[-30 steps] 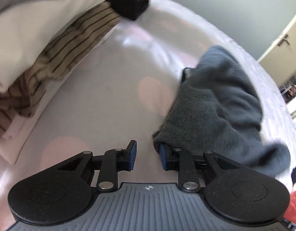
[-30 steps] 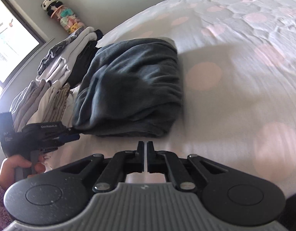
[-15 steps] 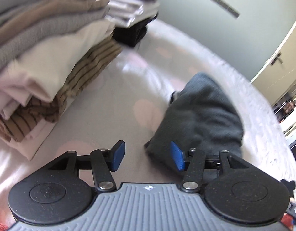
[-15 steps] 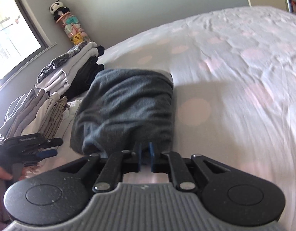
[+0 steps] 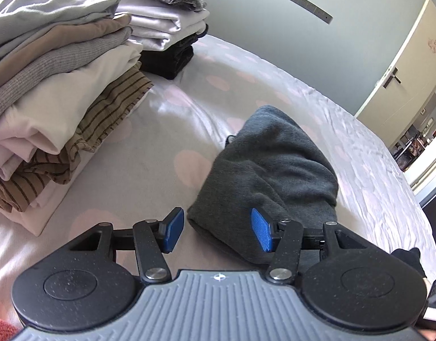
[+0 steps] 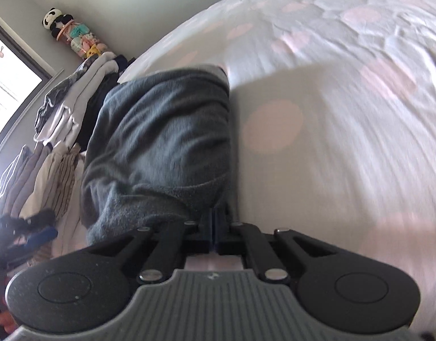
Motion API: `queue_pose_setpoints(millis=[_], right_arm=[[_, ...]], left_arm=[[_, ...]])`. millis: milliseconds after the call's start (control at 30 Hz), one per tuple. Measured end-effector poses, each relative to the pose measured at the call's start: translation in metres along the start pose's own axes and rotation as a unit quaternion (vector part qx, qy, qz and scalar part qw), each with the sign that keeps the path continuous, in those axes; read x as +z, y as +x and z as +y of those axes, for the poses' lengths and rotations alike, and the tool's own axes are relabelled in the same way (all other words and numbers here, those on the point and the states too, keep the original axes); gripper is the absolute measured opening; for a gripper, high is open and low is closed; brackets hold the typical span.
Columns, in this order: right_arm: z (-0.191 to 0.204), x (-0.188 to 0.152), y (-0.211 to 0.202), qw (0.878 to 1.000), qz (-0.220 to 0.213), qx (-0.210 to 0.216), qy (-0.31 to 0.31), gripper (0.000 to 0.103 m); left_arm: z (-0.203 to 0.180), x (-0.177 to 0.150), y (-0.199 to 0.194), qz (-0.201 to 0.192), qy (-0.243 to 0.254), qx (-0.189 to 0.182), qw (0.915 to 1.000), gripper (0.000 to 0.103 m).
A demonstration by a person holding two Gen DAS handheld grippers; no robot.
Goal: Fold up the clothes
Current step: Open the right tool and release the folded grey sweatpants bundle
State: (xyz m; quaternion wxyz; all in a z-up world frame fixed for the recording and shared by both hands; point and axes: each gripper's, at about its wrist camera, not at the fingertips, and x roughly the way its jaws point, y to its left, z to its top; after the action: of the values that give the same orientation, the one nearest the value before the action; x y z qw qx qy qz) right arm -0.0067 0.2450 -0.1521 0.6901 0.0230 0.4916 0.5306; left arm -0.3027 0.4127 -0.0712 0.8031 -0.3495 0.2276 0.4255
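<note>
A folded dark grey fleece garment (image 5: 274, 167) lies on the white bedspread with pale pink dots (image 5: 150, 153). My left gripper (image 5: 218, 230) is open, its blue pads (image 5: 174, 228) spread wide, and the garment's near corner lies between them without being pinched. In the right wrist view the same garment (image 6: 164, 142) fills the left centre. My right gripper (image 6: 213, 218) is shut, with its tips pressed against the garment's near right corner; no cloth shows between the fingers. The left gripper (image 6: 36, 228) appears blurred at that view's lower left.
A tall stack of folded clothes (image 5: 56, 85) stands left of the garment, with a second stack (image 5: 167, 28) of white and black items behind it. A dark item (image 5: 408, 255) lies at the right. A door (image 5: 402, 65) and plush toys (image 6: 73, 34) stand by the walls.
The left gripper has opened wide and let go of the garment's corner, which now lies flat. The right gripper, still shut, has moved forward until its tips touch the garment's edge.
</note>
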Motion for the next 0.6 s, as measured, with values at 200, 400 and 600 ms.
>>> queue_pose_setpoints(millis=[200, 400, 600], right_arm=[[0.001, -0.006, -0.019, 0.999, 0.046, -0.018, -0.017, 0.004], [0.018, 0.054, -0.056, 0.999, -0.019, -0.001, -0.036, 0.019], [0.016, 0.101, -0.058, 0.996, -0.063, 0.056, -0.003, 0.034]], left_arm=[[-0.019, 0.004, -0.013, -0.003, 0.033, -0.003, 0.9994, 0.062], [-0.035, 0.025, -0.017, -0.01, 0.073, 0.012, 0.9972, 0.068], [-0.049, 0.041, -0.003, -0.008, 0.124, 0.012, 0.9922, 0.068]])
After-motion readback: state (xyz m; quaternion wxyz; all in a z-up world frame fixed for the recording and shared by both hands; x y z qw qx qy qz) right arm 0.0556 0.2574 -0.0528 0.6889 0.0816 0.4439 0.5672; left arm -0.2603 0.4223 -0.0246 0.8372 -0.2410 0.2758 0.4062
